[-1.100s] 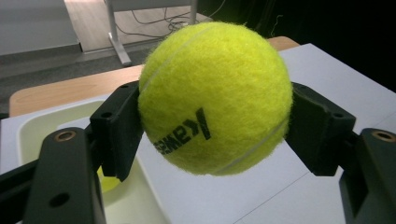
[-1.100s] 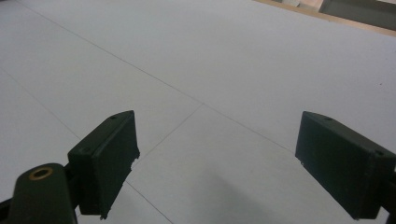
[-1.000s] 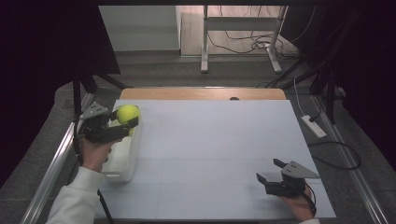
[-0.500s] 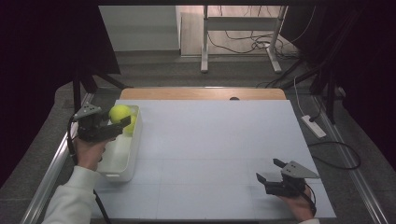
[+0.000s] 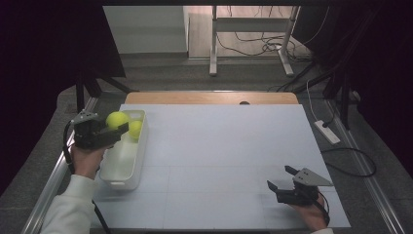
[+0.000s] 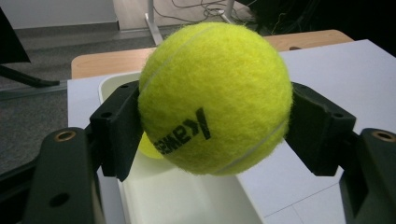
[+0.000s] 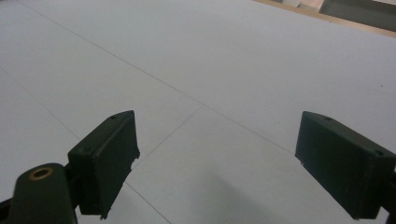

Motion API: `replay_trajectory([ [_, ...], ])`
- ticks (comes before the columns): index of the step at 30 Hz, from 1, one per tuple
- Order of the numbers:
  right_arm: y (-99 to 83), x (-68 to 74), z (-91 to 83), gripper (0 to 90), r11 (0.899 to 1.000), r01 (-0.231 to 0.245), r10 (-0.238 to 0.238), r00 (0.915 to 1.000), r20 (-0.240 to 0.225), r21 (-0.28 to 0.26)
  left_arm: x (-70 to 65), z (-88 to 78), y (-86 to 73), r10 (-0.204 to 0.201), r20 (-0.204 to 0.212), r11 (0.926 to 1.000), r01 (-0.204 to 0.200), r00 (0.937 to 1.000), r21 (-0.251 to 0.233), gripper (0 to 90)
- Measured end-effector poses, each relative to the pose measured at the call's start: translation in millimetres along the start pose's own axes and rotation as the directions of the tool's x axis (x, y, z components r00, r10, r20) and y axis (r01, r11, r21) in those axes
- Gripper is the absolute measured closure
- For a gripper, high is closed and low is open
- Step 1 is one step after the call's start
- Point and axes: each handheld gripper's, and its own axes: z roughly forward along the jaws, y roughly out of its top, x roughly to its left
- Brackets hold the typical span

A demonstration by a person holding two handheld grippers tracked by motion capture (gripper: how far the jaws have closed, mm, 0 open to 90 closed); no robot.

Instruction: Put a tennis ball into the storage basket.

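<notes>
One tennis ball (image 6: 215, 95) in left claw (image 5: 117, 127), printed lettering upside down.

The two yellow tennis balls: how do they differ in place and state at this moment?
The yellow tennis ball in the left gripper is clamped between the left gripper's jaws, above the white plastic bin; the second yellow tennis ball lies loose inside the bin at its far end. The held ball shows black lettering; the second ball is partly hidden behind it. Both are fuzzy and yellow.

Grey floor (image 5: 160, 73) beyond the table, cables (image 5: 253, 46) trailing past a white stand (image 5: 213, 44), dark curtains (image 5: 44, 48) either side.
</notes>
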Motion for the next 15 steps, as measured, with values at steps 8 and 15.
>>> replay_trajectory([
  [8, -0.1, -0.1, 0.0, 12.7, 1.0, 0.0, 0.0, 1.0, 0.001, 0.0, 3.5, 5.1, -0.1, -0.008, -0.016, 0.9998, 0.008, 0.9998, 0.019, 26.5],
  [15, -0.1, -0.2, -0.1, 12.8, 1.0, -0.001, 0.001, 1.0, 0.001, -0.003, 7.3, 10.0, -2.3, -0.013, -0.022, 0.9986, 0.014, 0.9997, 0.05, 26.5],
])
